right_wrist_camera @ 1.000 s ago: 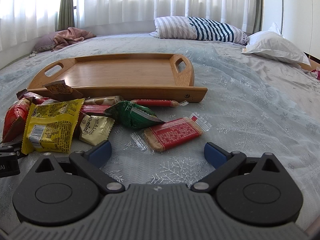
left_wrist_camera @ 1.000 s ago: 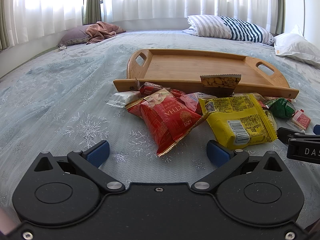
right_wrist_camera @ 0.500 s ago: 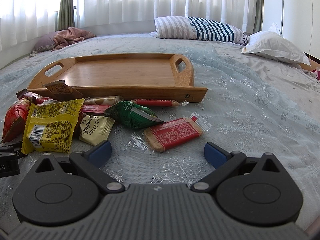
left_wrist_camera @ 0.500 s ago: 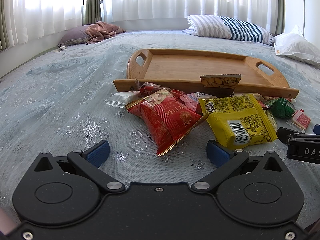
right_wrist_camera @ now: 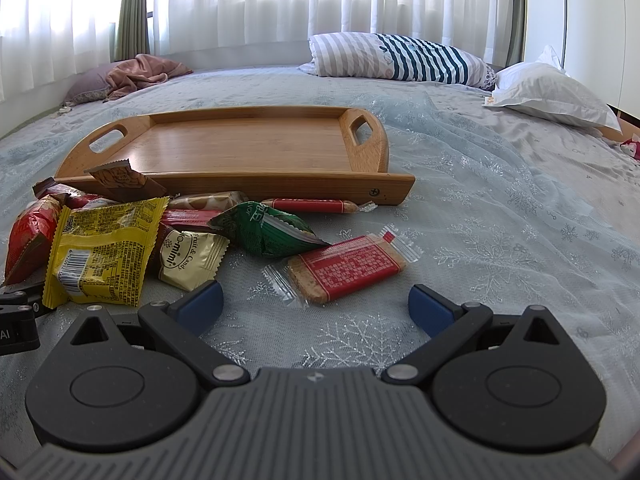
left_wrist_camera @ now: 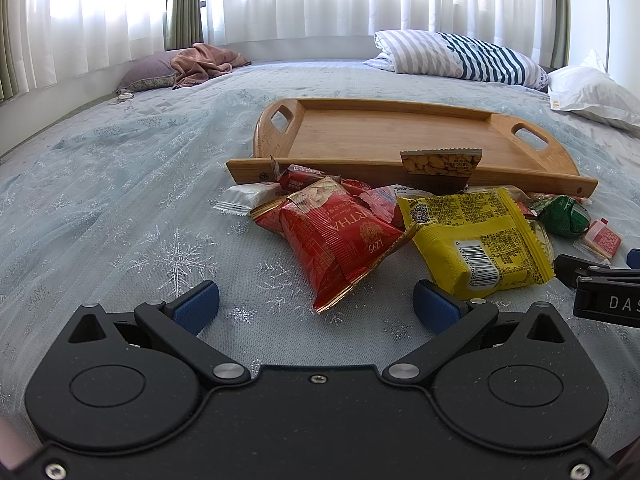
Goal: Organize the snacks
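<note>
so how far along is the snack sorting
Nothing looks done: the wooden tray holds no snacks. Both the left gripper and right gripper are open and hold nothing. The whole snack pile, including the red bag and yellow packet, remains on the bed.

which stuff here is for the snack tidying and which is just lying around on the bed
For the job: wooden tray; red bag; yellow bag; green pack; red cracker bar; both open grippers, left, right.

Just lying about: striped pillow; white pillow; pink cloth.
</note>
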A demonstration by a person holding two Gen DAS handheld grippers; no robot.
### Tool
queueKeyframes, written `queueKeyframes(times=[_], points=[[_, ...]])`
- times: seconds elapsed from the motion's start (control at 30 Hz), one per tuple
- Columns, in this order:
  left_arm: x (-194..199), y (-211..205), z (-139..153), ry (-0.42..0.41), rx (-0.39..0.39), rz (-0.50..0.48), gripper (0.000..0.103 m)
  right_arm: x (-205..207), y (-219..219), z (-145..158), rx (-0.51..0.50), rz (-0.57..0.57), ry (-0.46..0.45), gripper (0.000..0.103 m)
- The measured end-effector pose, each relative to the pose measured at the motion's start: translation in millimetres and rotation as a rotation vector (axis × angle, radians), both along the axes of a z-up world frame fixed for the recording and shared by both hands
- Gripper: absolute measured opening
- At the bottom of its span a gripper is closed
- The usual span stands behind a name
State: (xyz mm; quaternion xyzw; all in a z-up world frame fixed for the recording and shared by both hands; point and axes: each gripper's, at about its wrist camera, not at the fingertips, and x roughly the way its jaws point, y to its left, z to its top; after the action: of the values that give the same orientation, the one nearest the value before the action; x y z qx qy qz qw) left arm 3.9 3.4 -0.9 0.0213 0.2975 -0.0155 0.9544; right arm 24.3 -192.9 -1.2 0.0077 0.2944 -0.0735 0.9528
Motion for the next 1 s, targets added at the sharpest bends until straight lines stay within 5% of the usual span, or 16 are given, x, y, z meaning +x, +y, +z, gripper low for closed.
queueKeyframes(times=[0.7,1.0], points=[[7,4,14,0.077,0.010,-0.055,0.103,10,-4,8,0.014,0.017,0.059,0.103],[-6,-1,30,0.027,0.064,-0.094,0.103,24,-27,13,0.042,0.042,0.076,0.103]])
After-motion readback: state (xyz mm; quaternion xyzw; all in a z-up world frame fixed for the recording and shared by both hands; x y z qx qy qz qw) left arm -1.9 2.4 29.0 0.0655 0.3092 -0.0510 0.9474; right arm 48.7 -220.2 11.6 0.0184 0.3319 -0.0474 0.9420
